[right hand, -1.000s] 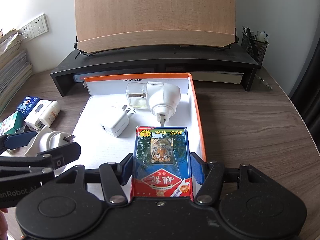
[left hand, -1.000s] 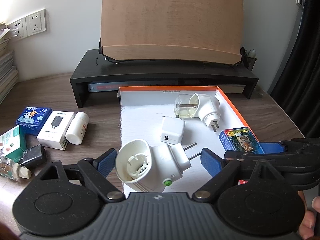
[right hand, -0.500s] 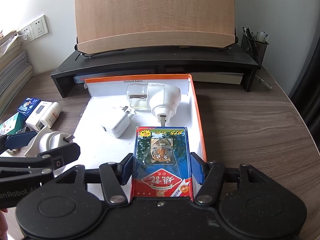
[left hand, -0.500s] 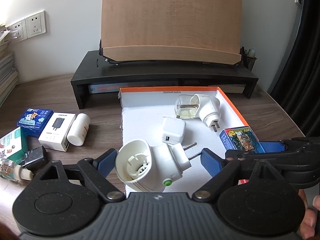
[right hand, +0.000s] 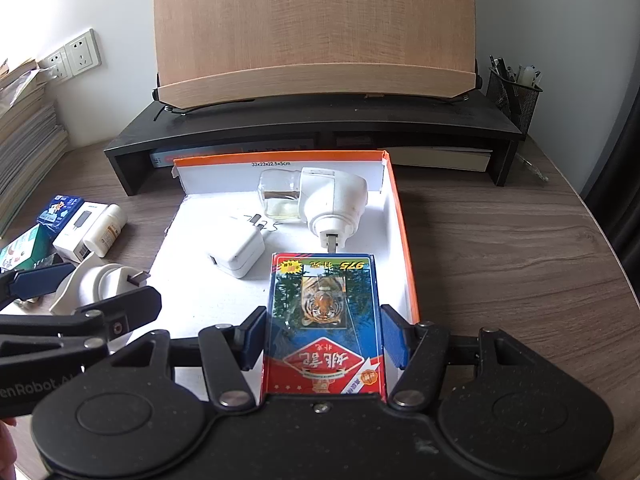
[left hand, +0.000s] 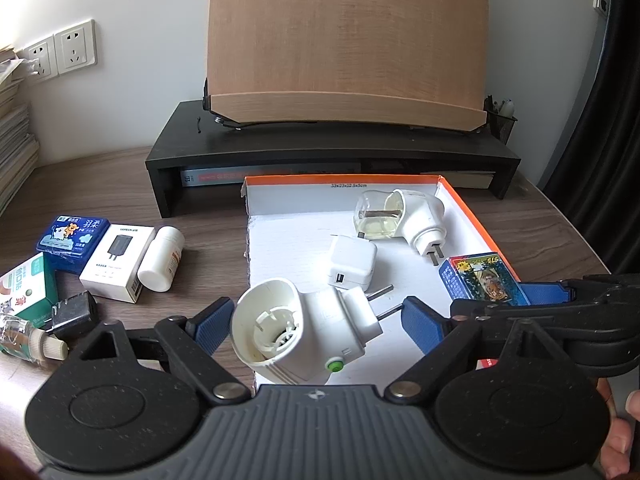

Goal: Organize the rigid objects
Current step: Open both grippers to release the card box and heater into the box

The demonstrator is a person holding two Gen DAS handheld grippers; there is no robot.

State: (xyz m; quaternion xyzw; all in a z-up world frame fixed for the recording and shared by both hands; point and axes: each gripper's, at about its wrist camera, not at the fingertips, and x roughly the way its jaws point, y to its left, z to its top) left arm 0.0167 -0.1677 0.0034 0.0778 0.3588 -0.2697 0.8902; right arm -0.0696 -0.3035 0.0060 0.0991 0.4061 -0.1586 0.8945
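We see two hand-held grippers poised over a shallow white box with an orange rim (right hand: pixel 402 216) that lies on a wooden desk (right hand: pixel 500 248). The right gripper (right hand: pixel 322 332) holds a card pack printed with a tiger (right hand: pixel 323 312): its blue pads (right hand: pixel 394 338) lie against the pack's two long sides, so the fingers are clamped on it, and the pack sits over the near right part of the box, beside the orange wall. The left gripper (left hand: pixel 310 320) has a white plug-in vaporizer without its bottle (left hand: pixel 298 330) between its fingers; the left pad (left hand: pixel 210 324) is close against the round socket end, while the right pad (left hand: pixel 418 322) stands just beyond the two metal pins, and we cannot tell whether the pads press on the body. This vaporizer is at the near left edge of the box. Inside the box lie a second vaporizer with a clear liquid bottle (right hand: pixel 314 200) near the far wall and a white USB charger cube (right hand: pixel 236 254) nearer the middle, apart from each other. On the desk left of the box we note a white charger carton (left hand: pixel 118 262), a small white bottle (left hand: pixel 162 258) touching it, and a blue tissue pack (left hand: pixel 72 238). A black monitor riser (right hand: pixel 320 128) bearing a curved wooden panel (right hand: pixel 316 32) stands behind the box.
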